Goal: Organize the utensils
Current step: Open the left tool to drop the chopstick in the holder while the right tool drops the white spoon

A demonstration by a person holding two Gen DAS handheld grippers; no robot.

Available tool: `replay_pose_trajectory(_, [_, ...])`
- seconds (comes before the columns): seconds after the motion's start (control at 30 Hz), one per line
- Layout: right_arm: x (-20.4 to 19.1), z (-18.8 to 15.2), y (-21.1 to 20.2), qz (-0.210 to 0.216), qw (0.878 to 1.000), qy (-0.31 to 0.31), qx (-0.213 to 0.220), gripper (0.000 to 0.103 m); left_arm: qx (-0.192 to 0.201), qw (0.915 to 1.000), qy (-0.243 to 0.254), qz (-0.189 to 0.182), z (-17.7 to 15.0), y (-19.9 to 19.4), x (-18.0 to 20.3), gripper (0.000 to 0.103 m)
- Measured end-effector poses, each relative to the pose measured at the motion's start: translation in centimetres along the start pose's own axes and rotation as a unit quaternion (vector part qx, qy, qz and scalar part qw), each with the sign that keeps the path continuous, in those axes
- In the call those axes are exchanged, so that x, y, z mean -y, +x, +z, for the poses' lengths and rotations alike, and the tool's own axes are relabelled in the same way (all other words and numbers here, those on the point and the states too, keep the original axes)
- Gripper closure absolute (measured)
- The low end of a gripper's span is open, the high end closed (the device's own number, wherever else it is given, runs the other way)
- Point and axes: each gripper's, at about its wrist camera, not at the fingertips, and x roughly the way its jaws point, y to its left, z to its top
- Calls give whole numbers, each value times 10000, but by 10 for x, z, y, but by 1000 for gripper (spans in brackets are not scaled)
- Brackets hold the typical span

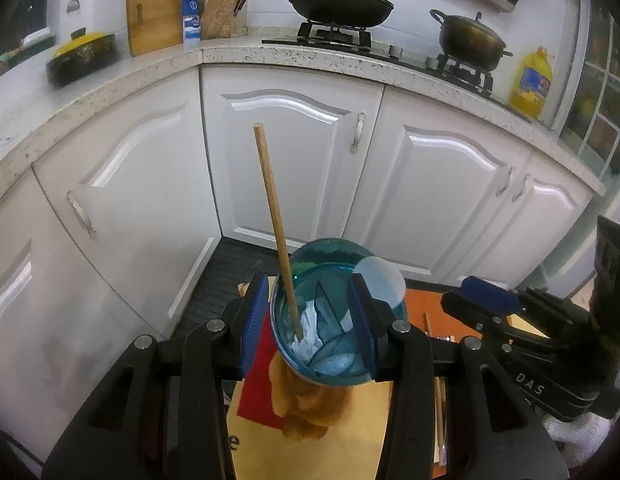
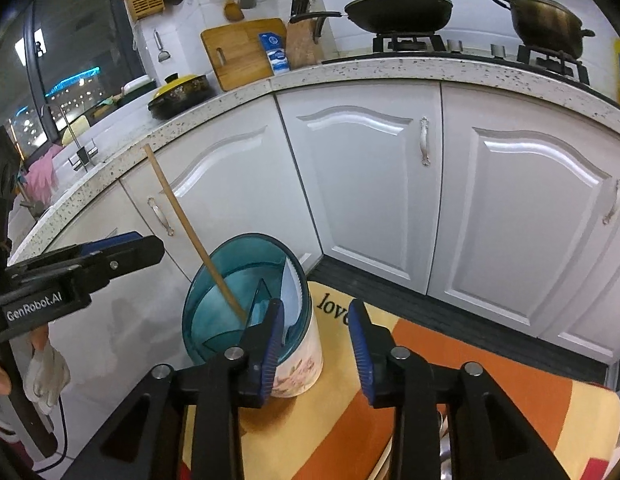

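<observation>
Teal utensil holder (image 1: 334,280) with one wooden chopstick (image 1: 275,232) on the mat, base hidden behind spread left tool (image 1: 316,322), right view shows floral side, right tool (image 2: 316,344) spread, empty, beside it

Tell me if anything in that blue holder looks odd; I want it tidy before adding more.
One thing: crumpled white paper lies at the bottom of the utensil holder, beside the leaning wooden chopstick. It looks like litter, not a utensil.
</observation>
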Motion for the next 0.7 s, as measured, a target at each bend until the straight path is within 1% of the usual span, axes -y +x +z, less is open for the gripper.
replay_pose_trajectory(0.2, [0,-14,-24,-164,9998,27,75,70,43,10000,74,-25,-12,-7,15,63])
replay_pose_trajectory(0.23, [0,-17,-28,-198,9997,41,97,70,43,9999,88,-40,-14,-8,17,63])
replay_pose_trajectory(0.33, [4,-27,-43,-298,9992,107,226,59,52,9998,172,-102,-22,-13,29,63])
replay_pose_trajectory(0.53, [21,-47,-71,-494,9978,354,260,59,-22,9990,305,-331,-35,-19,55,63])
replay_pose_trajectory(0.6, [30,-55,-79,-572,9969,464,265,56,-96,9984,350,-426,-39,-17,63,63])
replay_pose_trajectory(0.67, [41,-63,-87,-643,9959,568,275,47,-188,9977,377,-529,-44,-16,71,63])
replay_pose_trajectory(0.7, [45,-65,-90,-675,9955,606,267,44,-245,9972,382,-593,-46,-14,74,63])
